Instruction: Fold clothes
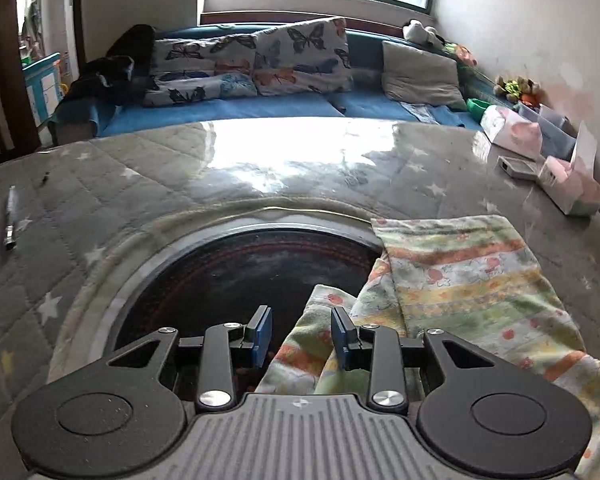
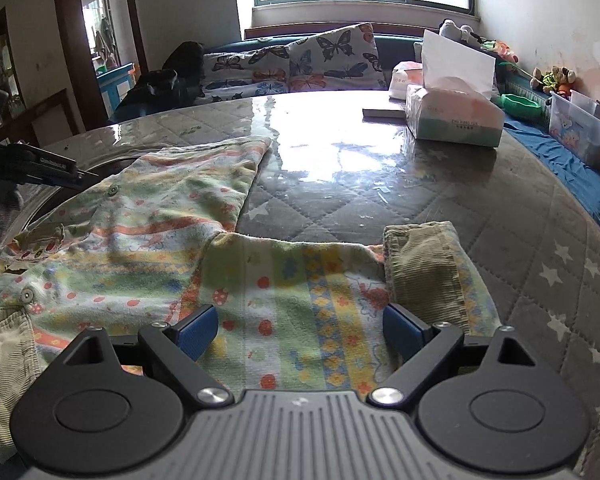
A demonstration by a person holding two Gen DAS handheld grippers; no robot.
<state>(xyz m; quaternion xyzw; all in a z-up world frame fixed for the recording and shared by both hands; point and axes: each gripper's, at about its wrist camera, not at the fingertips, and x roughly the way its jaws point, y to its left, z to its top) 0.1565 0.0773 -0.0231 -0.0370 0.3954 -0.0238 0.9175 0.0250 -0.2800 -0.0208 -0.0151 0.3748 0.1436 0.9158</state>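
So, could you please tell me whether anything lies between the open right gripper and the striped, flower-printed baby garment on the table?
Nothing visible does. The right gripper hangs directly over the striped, flower-printed baby garment, jaws wide apart, with only bare cloth between its blue pads. The garment's olive corduroy cuff lies just beyond the right pad, not in the way.

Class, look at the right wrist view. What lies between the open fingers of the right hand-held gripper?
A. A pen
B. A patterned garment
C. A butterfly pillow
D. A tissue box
B: the right hand-held gripper stands open over the patterned garment, spread on the table; the tissue box sits far off.
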